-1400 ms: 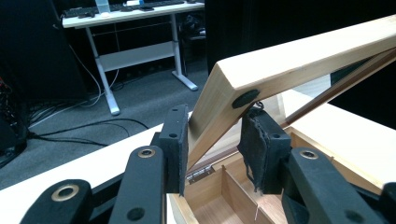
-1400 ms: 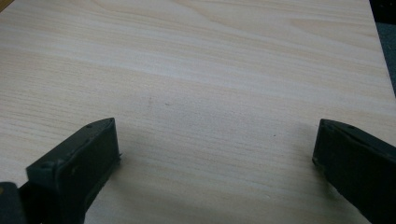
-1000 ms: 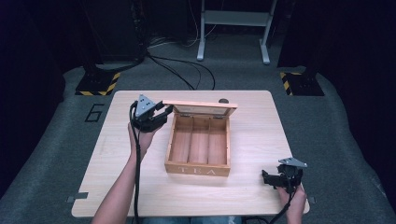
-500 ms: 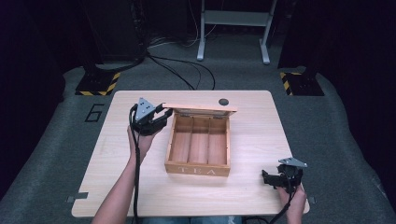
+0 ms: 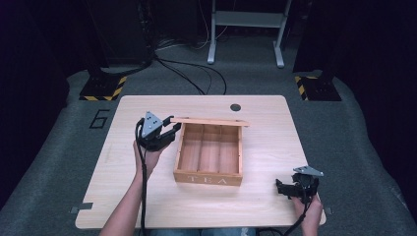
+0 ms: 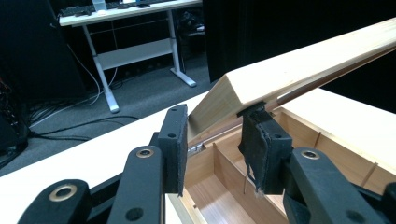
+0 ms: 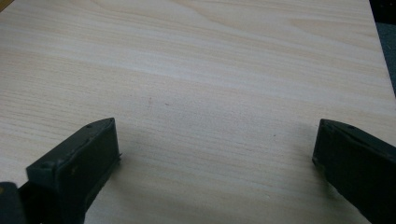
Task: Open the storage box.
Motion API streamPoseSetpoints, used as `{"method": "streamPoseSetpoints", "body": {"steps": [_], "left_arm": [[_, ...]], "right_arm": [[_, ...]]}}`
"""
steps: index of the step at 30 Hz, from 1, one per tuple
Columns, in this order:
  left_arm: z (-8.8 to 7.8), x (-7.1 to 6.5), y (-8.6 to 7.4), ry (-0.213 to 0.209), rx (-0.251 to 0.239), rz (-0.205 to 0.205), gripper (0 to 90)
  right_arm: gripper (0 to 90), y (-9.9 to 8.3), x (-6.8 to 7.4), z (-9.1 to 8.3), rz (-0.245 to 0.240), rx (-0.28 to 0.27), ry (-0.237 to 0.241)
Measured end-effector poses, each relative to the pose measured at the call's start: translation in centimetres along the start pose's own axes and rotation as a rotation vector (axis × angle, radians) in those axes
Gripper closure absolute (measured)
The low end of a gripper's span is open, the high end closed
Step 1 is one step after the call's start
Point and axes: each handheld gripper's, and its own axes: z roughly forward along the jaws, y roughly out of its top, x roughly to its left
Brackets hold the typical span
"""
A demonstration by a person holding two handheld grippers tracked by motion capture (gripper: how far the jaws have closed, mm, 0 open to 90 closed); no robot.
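Observation:
A wooden tea box (image 5: pixel 209 178) with three compartments stands open in the middle of the pale table (image 5: pixel 147 196). Its hinged lid (image 5: pixel 211 121) is raised over the far edge. My left gripper (image 5: pixel 172 129) is shut on the lid's left end. In the left gripper view the lid's corner (image 6: pixel 261 79) sits between the black pads (image 6: pixel 175 140), above the box's dividers (image 6: pixel 231 175). My right gripper (image 5: pixel 281 187) rests near the table's front right corner. In the right gripper view its jaws stand wide open (image 7: pixel 215 154) over bare wood (image 7: pixel 210 70).
A small black round cap (image 5: pixel 235 107) sits in the table near its far edge. Cables (image 5: pixel 187 73) run across the grey floor behind, by a white desk frame (image 5: pixel 246 24). Yellow-black striped bases (image 5: pixel 103 88) stand at both far corners.
My left gripper has shifted a little toward the near side and down, bringing the lid's left end lower with it. The right gripper has not moved.

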Motion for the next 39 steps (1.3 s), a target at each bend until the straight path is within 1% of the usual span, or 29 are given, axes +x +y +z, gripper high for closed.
{"method": "streamPoseSetpoints", "body": {"steps": [2, 3, 4, 6, 9, 10, 11, 12, 15, 18, 20, 22, 24, 25, 27, 28, 29, 30, 31, 32, 35, 36, 39], "left_arm": [[-0.1, 0.0, -0.2, 0.003, -0.003, 0.002, 61.1], [-0.2, -0.1, -0.3, -0.002, 0.004, 0.003, 61.1], [-0.2, -0.2, -0.5, -0.002, -0.003, 0.0, 61.1], [-0.5, -0.5, -1.0, -0.004, 0.002, -0.008, 60.8], [-0.6, -0.6, -1.4, -0.004, -0.001, -0.003, 60.6], [-0.8, -0.7, -1.8, -0.012, 0.001, 0.0, 60.3], [-0.8, -0.7, -1.8, -0.012, 0.001, 0.0, 60.2], [-0.9, -0.9, -2.2, -0.012, -0.003, -0.005, 60.1], [-1.1, -1.0, -2.6, -0.019, 0.003, -0.005, 59.7], [-1.3, -1.2, -3.5, -0.028, 0.005, -0.001, 59.3], [-1.5, -1.4, -3.9, -0.032, 0.014, 0.002, 59.1], [-1.5, -1.4, -4.2, -0.035, 0.012, 0.002, 59.1], [-1.6, -1.5, -4.6, -0.039, 0.012, -0.006, 58.7], [-1.6, -1.5, -4.8, -0.041, 0.008, -0.004, 58.7], [-1.7, -1.7, -5.1, -0.041, 0.014, -0.003, 58.5], [-1.8, -1.8, -5.5, -0.042, 0.012, -0.009, 58.4], [-1.8, -1.8, -5.5, -0.042, 0.012, -0.009, 58.4], [-1.9, -1.9, -6.0, -0.045, 0.015, -0.017, 58.4], [-1.9, -1.9, -6.0, -0.045, 0.015, -0.017, 58.4], [-1.9, -2.1, -6.5, -0.049, 0.018, -0.024, 58.4], [-1.9, -2.1, -6.9, -0.05, 0.019, -0.024, 58.4], [-2.0, -2.2, -7.3, -0.055, 0.018, -0.027, 58.4], [-2.0, -2.2, -7.6, -0.055, 0.013, -0.024, 58.1]], "right_arm": [[0.0, 0.0, 0.0, 0.0, 0.0, -0.002, 0.001], [0.0, 0.0, 0.0, 0.0, -0.003, -0.001, 0.0], [0.0, 0.0, 0.0, 0.0, -0.003, -0.001, 0.0], [0.0, 0.0, 0.0, 0.0, -0.003, -0.001, 0.0], [0.0, 0.0, 0.0, 0.0, -0.003, -0.001, 0.0], [0.0, 0.0, -0.1, 0.0, -0.013, 0.003, 0.0], [0.0, 0.0, -0.1, 0.0, -0.013, 0.003, 0.0], [0.0, 0.0, -0.1, 0.0, -0.013, 0.003, 0.0], [0.0, 0.0, -0.1, 0.0, -0.014, 0.003, 0.0], [0.0, 0.0, -0.1, 0.0, -0.014, 0.003, 0.0], [0.0, 0.0, -0.1, 0.0, -0.014, 0.003, 0.0], [0.0, 0.0, -0.1, 0.0, -0.014, 0.003, 0.0], [0.0, 0.0, -0.1, 0.0, -0.014, 0.003, 0.0], [0.0, 0.0, -0.1, 0.0, -0.014, 0.003, 0.0], [0.0, 0.0, -0.1, 0.0, -0.014, 0.003, 0.0], [0.0, 0.0, -0.1, 0.0, -0.014, 0.003, 0.0], [0.0, 0.0, -0.1, 0.0, -0.014, 0.003, 0.0], [0.0, 0.0, -0.1, 0.0, -0.014, 0.003, 0.0], [0.0, 0.0, -0.1, 0.0, -0.014, 0.003, 0.0], [0.0, 0.0, -0.1, 0.0, -0.014, 0.003, 0.0], [0.0, 0.0, -0.1, 0.0, -0.014, 0.003, 0.0], [0.0, 0.0, -0.1, 0.0, -0.015, 0.003, 0.0], [0.0, 0.0, -0.1, 0.0, -0.014, 0.003, 0.0]]}}
